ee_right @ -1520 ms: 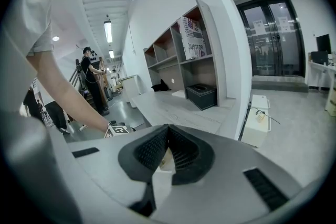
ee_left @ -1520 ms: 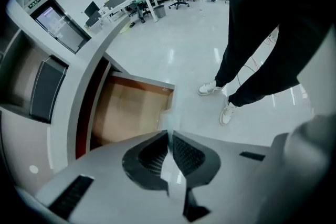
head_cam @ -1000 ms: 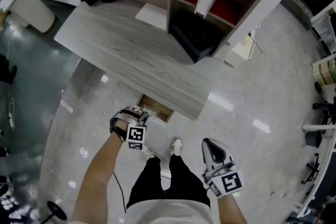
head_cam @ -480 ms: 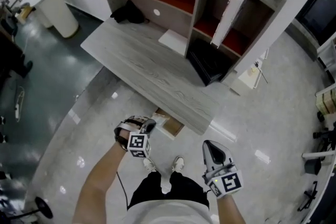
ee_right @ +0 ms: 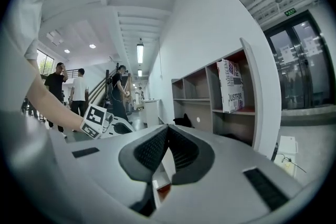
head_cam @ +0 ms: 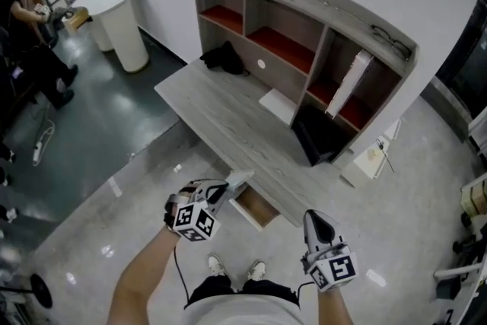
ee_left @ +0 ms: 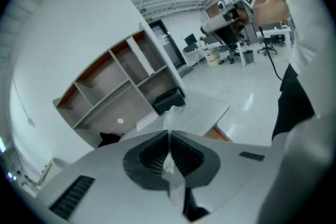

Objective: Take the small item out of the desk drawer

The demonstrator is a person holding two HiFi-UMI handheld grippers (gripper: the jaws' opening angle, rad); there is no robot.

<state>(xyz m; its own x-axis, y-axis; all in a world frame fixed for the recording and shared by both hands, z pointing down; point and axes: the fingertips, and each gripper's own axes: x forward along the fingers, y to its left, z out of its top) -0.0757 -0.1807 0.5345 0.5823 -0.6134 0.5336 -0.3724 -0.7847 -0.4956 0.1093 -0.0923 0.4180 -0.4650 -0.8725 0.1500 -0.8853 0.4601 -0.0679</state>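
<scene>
- The small item (ee_left: pixel 171 119) is out of the drawer (head_cam: pixel 257 209). It is pinched in the left gripper (ee_left: pixel 169 138), which hangs in front of the desk (head_cam: pixel 221 114), above and just left of the open drawer.
- The item looks like a thin, pale, half-clear scrap of film or a packet. It is probably very light, limp and somewhat slippery, and likely to crease rather than break.
- The left jaws are closed flat on its middle, with one end poking past the tips and the other trailing back. A broad flat pinch like this suits it better than a hold by the bare edge, which could slide out.
- The right gripper (ee_right: pixel 167 131) has its jaws together on nothing. It is held in front of the desk, to the drawer's right.
- The desk top is grey wood grain and mostly bare, with shelves (head_cam: pixel 304 42) along its back edge and a dark object (head_cam: pixel 224 57) at the far left of them.
- Around the desk is glossy pale floor (head_cam: pixel 137 209), with a white round stand (head_cam: pixel 118 11) well off to its left.
</scene>
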